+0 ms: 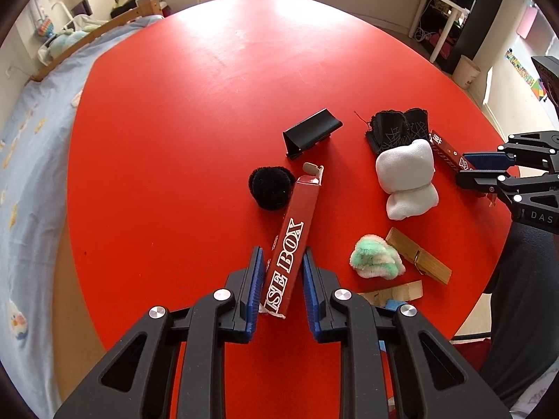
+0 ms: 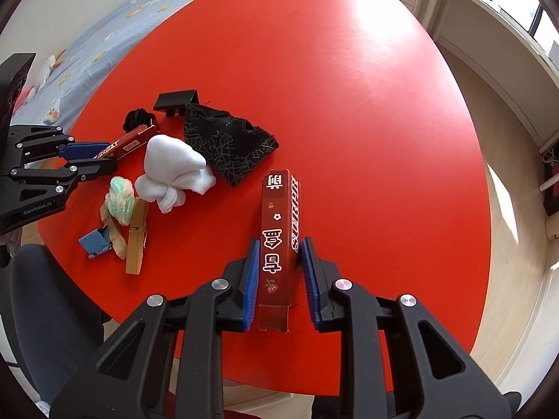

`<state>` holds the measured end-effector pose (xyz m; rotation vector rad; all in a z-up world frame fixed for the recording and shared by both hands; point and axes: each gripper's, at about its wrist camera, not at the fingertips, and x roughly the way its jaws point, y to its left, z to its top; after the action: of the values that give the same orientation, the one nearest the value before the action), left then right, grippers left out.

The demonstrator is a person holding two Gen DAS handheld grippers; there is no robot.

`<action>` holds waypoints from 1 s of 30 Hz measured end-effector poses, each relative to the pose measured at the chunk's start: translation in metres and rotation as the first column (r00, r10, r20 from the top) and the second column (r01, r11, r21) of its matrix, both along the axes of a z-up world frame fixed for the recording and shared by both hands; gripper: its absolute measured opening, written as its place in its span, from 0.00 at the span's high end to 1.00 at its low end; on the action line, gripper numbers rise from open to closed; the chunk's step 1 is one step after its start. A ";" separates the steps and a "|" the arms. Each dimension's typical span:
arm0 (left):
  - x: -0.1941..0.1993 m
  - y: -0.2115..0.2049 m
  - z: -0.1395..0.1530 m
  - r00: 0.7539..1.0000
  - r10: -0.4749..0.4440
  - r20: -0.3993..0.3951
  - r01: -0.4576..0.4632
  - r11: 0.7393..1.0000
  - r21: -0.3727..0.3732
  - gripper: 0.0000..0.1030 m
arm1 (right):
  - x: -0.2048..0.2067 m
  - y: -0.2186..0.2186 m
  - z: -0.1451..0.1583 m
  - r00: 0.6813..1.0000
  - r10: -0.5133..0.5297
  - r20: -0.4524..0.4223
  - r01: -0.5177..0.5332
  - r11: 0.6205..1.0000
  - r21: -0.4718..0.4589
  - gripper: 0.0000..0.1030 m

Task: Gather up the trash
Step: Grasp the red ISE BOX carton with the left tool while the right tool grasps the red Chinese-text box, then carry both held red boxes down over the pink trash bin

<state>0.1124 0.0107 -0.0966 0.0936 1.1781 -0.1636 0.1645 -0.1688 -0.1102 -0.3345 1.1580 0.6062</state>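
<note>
On a red table (image 1: pixel 195 111), my left gripper (image 1: pixel 283 255) straddles a long red carton marked "BOX" (image 1: pixel 291 244). Its blue pads stand on both sides of the carton with small gaps, so the jaws are open. My right gripper (image 2: pixel 281 248) straddles a second red carton with white characters (image 2: pixel 279 237), jaws also open with narrow gaps. The left gripper (image 2: pixel 87 159) and its carton (image 2: pixel 129 143) show at the left in the right wrist view. The right gripper (image 1: pixel 468 167) shows at the right edge in the left wrist view.
Between the cartons lie a white cloth bundle (image 1: pixel 407 178), a black patterned cloth (image 1: pixel 398 129), a black pompom (image 1: pixel 270 186), a black plastic holder (image 1: pixel 311 131), a green-white fluffy ball (image 1: pixel 375 256), wooden clothespins (image 1: pixel 417 255) and a small blue clip (image 2: pixel 96 242). A bed (image 1: pixel 31 160) borders the table's left.
</note>
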 end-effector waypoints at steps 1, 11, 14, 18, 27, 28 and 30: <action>0.000 0.000 0.000 1.000 0.003 0.000 -0.003 1.000 -0.004 0.83 | 0.000 0.000 0.000 1.000 0.002 -0.001 -0.002 1.000 0.003 0.78; -0.014 -0.005 0.008 0.999 0.027 0.024 -0.027 0.999 -0.031 0.86 | -0.006 -0.007 0.012 1.000 0.002 0.022 -0.003 0.999 0.034 0.79; -0.019 -0.006 0.015 0.998 0.037 0.041 -0.036 0.998 -0.043 0.86 | -0.010 -0.011 0.019 0.999 0.002 0.034 -0.004 0.999 0.050 0.79; -0.027 -0.010 0.028 0.996 0.055 0.069 -0.051 0.998 -0.048 0.86 | -0.018 -0.016 0.032 0.999 0.009 0.054 -0.013 0.997 0.076 0.79; -0.056 -0.018 0.060 0.984 0.106 0.142 -0.095 0.992 -0.079 0.86 | -0.048 -0.032 0.065 0.994 0.033 0.106 -0.048 0.990 0.136 0.79; -0.061 -0.018 0.063 0.982 0.111 0.151 -0.098 0.991 -0.090 0.86 | -0.051 -0.033 0.068 0.993 0.036 0.110 -0.052 0.989 0.141 0.79; -0.070 -0.021 0.069 0.979 0.120 0.167 -0.103 0.989 -0.102 0.86 | -0.057 -0.035 0.074 0.992 0.042 0.118 -0.060 0.987 0.151 0.79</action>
<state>0.0428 -0.0099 -0.0276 -0.0401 0.9979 -0.1089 0.1079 -0.2040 -0.0362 -0.2637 0.9881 0.7088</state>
